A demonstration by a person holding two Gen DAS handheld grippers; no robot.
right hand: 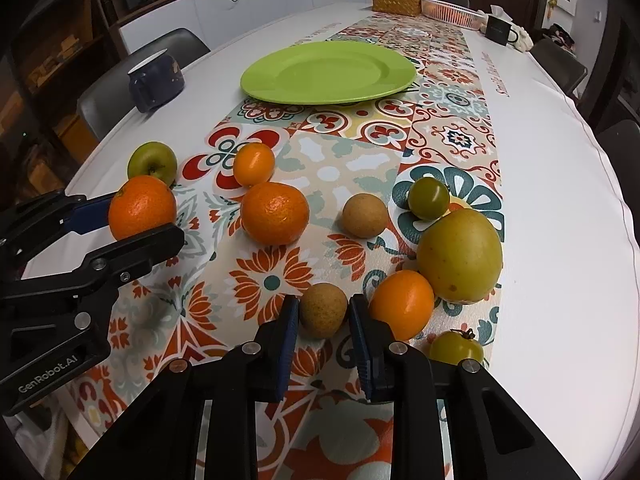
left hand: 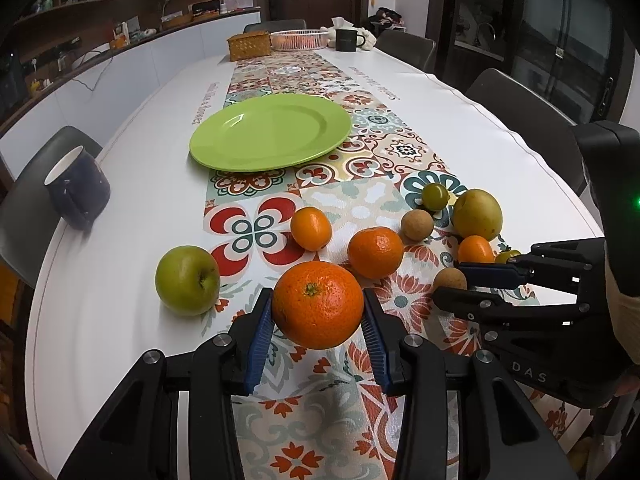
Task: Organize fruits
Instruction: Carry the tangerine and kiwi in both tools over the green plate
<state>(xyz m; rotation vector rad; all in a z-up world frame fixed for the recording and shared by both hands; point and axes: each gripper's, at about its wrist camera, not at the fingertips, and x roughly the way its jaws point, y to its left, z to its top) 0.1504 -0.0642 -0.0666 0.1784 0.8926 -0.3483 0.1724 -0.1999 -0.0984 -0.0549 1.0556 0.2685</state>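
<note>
My left gripper (left hand: 318,312) is shut on a large orange (left hand: 318,305), also seen at the left of the right wrist view (right hand: 140,207). My right gripper (right hand: 323,312) stands around a small brown round fruit (right hand: 323,310), its pads close on both sides; it also shows in the left wrist view (left hand: 450,280). An empty green plate (left hand: 270,132) lies farther up the table (right hand: 328,73). Loose on the patterned runner lie a green apple (left hand: 187,280), a mandarin (left hand: 375,253), a small orange (left hand: 311,228), another brown fruit (left hand: 417,224), a yellow-green pear-like fruit (right hand: 460,254) and green tomatoes (right hand: 429,199).
A dark blue mug (left hand: 78,192) stands near the table's left edge. A wicker box (left hand: 249,45), a pink basket (left hand: 298,39) and a dark mug (left hand: 347,39) stand at the far end. Chairs line both sides.
</note>
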